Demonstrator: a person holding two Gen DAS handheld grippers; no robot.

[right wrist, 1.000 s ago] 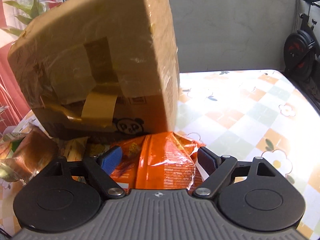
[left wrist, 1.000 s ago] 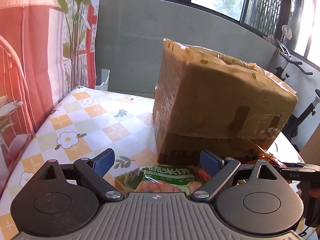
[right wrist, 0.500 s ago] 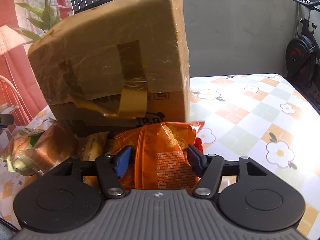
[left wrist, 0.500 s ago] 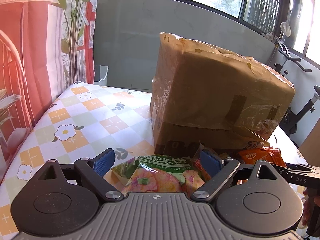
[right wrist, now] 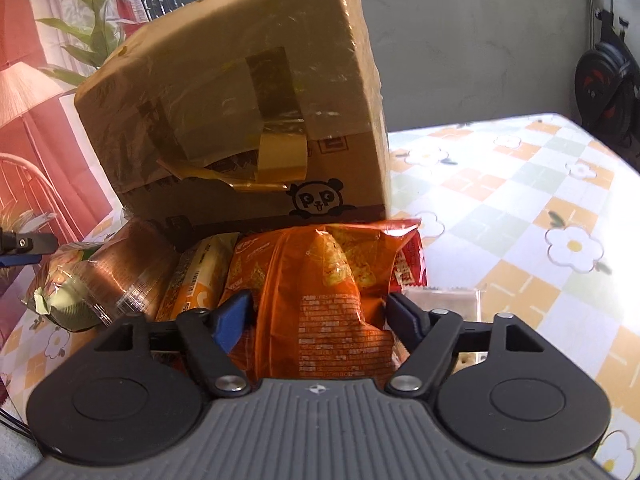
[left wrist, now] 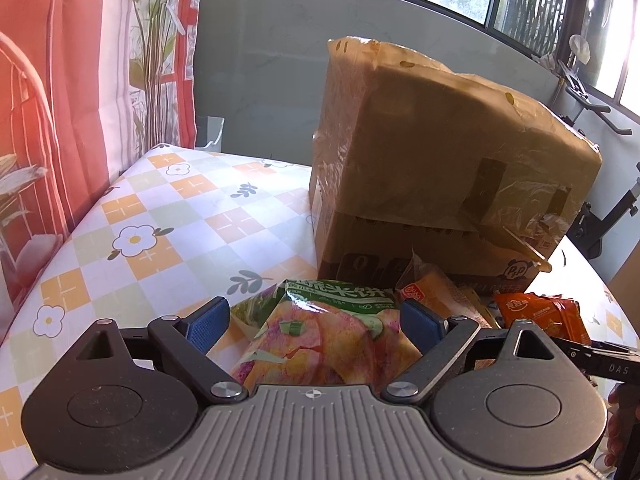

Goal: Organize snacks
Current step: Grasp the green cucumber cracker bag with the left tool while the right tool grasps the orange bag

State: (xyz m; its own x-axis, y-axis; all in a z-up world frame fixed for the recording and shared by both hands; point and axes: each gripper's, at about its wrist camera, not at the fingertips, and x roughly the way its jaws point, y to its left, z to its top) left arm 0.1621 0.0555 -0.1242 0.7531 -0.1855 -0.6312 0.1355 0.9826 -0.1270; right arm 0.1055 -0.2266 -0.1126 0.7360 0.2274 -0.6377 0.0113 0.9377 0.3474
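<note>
Now R gripper [right wrist: 316, 316] fingers just opening round orange bag [right wrist: 328, 300], by box [right wrist: 248, 112]

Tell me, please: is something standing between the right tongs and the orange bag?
Nothing visible does. The orange bag already sits between the pads of the right tongs, whose jaws have just been opening. The cardboard box stands right behind the bag, and other packets lie beside it on the left.

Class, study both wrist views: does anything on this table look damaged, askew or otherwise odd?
Yes. The cardboard box looks battered: a strip of yellow tape has peeled off its front and hangs loose, and its top edge is crumpled. The snack packets lie in a jumbled heap against its base, overlapping rather than sorted.
</note>
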